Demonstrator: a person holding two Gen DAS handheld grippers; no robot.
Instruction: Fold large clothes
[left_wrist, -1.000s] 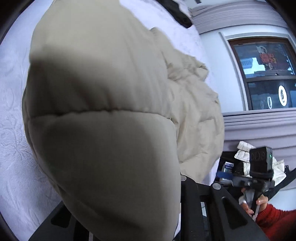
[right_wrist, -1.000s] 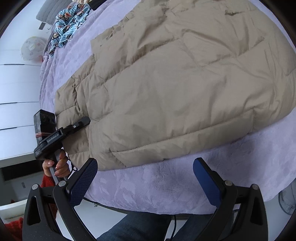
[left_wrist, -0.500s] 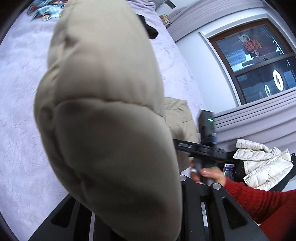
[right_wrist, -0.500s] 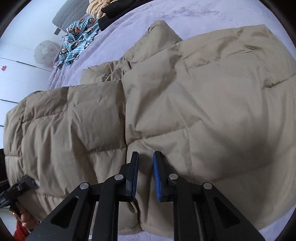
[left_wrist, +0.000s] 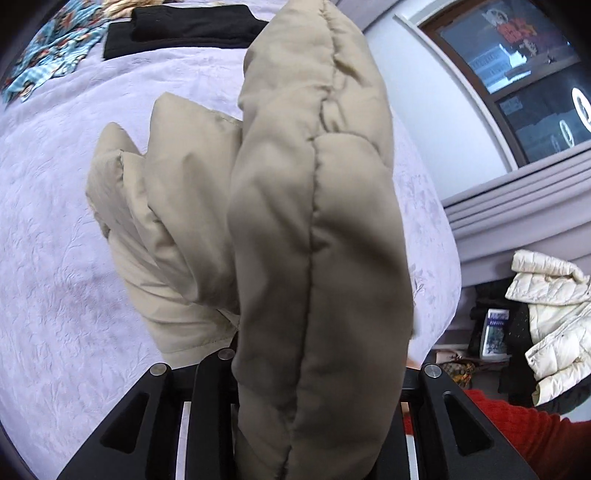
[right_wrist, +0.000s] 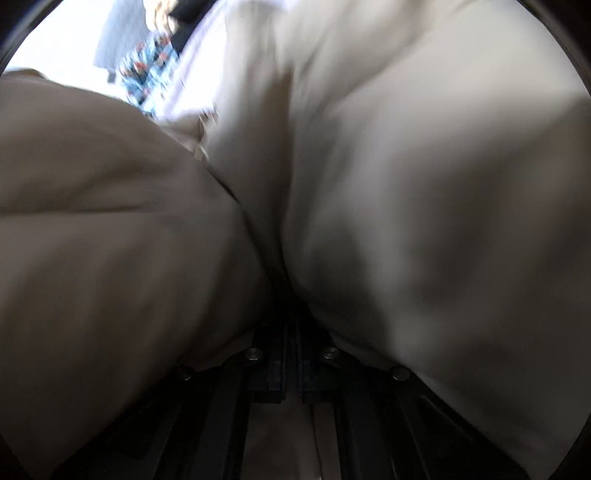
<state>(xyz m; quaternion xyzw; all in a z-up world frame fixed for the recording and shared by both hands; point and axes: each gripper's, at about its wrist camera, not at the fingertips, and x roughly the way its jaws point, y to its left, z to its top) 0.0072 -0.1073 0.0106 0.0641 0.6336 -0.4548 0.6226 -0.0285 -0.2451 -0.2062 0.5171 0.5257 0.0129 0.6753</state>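
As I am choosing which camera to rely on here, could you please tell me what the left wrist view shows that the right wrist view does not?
Left wrist only: the lilac bedspread laid out wide, a black garment, the window, a white jacket and a red sleeve.

Right wrist only: nothing clear, only blurred fabric up close.

Both: the beige puffer jacket filling the frame, clamped in that view's tongs, and a patterned blue cloth far off.

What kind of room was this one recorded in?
Most likely a bedroom: the beige puffer jacket is lifted over a bed with a lilac textured bedspread, other clothes lie at its far end, and a dark window sits in the wall beside it.
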